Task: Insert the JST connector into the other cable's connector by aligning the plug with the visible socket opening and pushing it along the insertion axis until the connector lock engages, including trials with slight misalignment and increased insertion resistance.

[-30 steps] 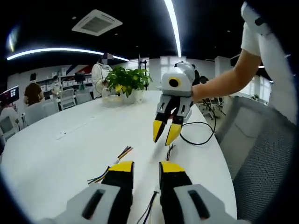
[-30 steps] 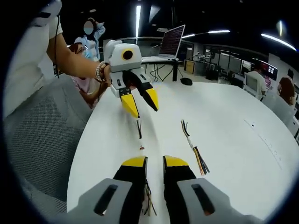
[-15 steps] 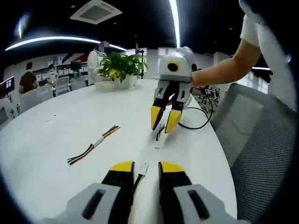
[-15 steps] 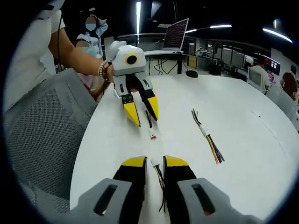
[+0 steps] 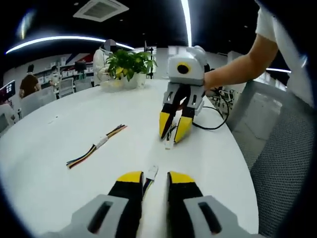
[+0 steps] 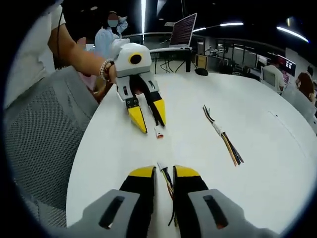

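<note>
So far the two connectors are not joined: the left gripper (image 6: 147, 117) grasps one cable with its plug (image 6: 159, 134), the right gripper (image 5: 174, 131) grasps the other cable's connector (image 5: 168, 145), both held apart above the white table (image 5: 59, 134), so aligning and pushing remain.

Open office: white table (image 5: 59, 134), potted plant (image 5: 128, 67), mesh chair (image 6: 37, 144), ceiling light strips (image 5: 187, 22).

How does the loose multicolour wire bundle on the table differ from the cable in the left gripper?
The loose multicolour wire bundle lies flat on the white table, untouched; the thin cable with a white connector is held in the jaws of the left gripper. The bundle's ends are fanned wires; the held cable ends in a plug. Both are multi-wire cables.
</note>
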Demonstrator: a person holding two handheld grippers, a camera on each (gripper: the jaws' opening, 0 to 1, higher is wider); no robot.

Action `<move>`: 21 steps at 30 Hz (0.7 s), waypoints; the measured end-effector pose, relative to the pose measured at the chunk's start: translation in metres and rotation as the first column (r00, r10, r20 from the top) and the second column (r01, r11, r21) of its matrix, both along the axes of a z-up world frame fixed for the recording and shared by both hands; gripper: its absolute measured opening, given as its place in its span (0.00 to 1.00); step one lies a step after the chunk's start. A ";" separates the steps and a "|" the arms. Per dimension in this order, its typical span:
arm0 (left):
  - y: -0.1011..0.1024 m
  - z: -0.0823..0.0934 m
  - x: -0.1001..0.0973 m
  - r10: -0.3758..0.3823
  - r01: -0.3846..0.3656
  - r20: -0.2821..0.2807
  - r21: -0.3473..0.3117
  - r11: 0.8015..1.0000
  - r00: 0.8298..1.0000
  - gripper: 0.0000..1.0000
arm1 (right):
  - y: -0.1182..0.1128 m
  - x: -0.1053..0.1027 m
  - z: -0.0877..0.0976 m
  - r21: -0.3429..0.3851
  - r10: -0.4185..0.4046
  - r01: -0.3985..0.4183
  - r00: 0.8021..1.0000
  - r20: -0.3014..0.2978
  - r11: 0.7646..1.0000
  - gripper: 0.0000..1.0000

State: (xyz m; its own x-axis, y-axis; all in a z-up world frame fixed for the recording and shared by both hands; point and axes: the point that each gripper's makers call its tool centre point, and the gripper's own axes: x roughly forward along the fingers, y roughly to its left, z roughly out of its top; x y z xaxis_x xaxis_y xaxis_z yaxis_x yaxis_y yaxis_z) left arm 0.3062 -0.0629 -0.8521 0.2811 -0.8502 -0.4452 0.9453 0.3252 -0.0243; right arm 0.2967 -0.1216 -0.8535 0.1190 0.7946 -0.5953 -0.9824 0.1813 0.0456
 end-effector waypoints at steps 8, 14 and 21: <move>0.001 -0.002 0.004 -0.004 0.004 0.016 0.011 1.000 1.000 0.08 | 0.002 0.004 -0.001 0.015 -0.011 0.011 1.000 0.004 1.000 0.10; 0.000 -0.004 0.006 -0.011 0.011 0.021 0.015 1.000 1.000 0.06 | 0.003 0.003 -0.002 0.015 -0.005 0.005 1.000 0.002 1.000 0.09; 0.000 -0.004 0.008 -0.010 0.009 0.028 0.016 1.000 1.000 0.03 | 0.004 0.002 -0.005 0.013 0.000 0.000 1.000 -0.001 1.000 0.08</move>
State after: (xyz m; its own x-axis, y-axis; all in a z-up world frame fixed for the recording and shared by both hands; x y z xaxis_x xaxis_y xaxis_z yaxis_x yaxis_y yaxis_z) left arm 0.3144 -0.0630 -0.8564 0.2855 -0.8459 -0.4505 0.9487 0.3161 0.0076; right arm 0.2984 -0.1181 -0.8586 0.1183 0.8026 -0.5847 -0.9824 0.1804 0.0489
